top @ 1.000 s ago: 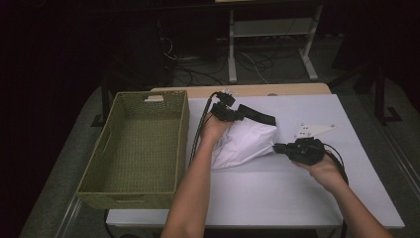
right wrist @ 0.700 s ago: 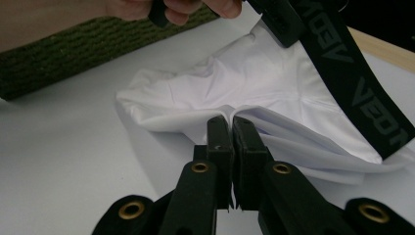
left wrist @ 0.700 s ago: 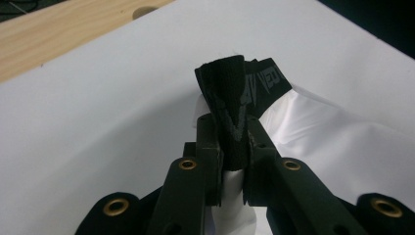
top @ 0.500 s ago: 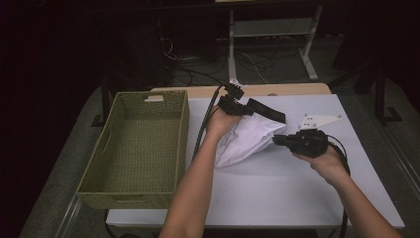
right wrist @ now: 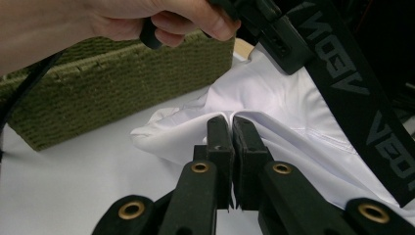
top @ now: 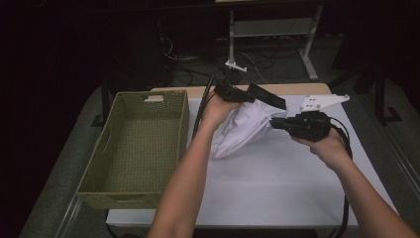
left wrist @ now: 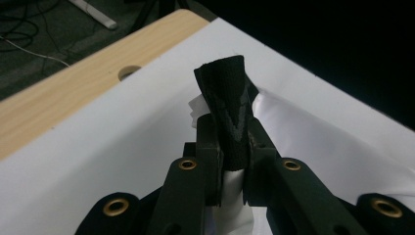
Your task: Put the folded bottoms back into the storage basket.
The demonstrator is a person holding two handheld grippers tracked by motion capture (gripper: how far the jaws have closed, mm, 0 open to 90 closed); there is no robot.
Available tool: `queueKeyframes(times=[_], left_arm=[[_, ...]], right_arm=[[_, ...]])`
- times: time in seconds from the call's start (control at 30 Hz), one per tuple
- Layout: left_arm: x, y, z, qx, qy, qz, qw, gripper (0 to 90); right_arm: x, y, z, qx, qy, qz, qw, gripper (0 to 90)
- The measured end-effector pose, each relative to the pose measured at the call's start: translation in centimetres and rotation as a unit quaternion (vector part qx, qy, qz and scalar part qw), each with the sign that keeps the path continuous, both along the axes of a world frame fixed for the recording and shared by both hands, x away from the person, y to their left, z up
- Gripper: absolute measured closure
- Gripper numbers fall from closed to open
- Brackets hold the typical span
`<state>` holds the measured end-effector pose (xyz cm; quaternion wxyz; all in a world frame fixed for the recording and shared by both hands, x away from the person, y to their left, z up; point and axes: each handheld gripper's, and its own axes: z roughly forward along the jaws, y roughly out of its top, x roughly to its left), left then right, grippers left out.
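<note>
The white garment (top: 242, 130) is held lifted over the counter (top: 277, 188) beside the basket (top: 130, 144), its black waistband (left wrist: 229, 117) clamped in the left tool (top: 257, 95) and its white cloth in the right tool (right wrist: 231, 128)

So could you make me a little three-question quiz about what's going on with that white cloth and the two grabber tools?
1. True or false: the left gripper is clamped on the black waistband of the white garment.
2. Which part does the right gripper pinch? A) the black band B) a fold of white fabric C) the basket rim
3. Fill in: the green woven basket sits on the garment's ____ in the high view, and nothing lies inside it.

Key:
1. True; the jaws stand closed on the band.
2. B; its jaws are shut on the white fabric.
3. Left.
</note>
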<state>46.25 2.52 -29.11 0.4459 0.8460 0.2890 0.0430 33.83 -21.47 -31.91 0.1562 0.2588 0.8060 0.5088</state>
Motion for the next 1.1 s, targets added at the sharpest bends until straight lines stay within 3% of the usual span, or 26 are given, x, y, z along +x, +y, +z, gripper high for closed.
queueKeyframes(times=[0.13,0.4,0.7,1.1], left_arm=[[-0.5,0.8,1.9,-0.010,-0.007,0.003,0.9999,79.5],[-1.5,2.1,5.3,-0.009,-0.032,0.007,0.9994,79.5],[-1.8,4.7,7.0,-0.019,-0.040,0.014,0.9989,79.5],[-3.1,8.1,8.2,-0.021,-0.051,0.034,0.9979,79.5]], right_arm=[[0.2,0.7,1.5,0.002,-0.010,0.007,0.9999,85.9],[0.8,2.1,4.0,0.000,-0.026,0.018,0.9995,85.9],[1.5,3.7,5.7,0.009,-0.031,0.032,0.9990,85.9],[2.0,7.0,6.8,0.006,-0.037,0.058,0.9976,85.9]])
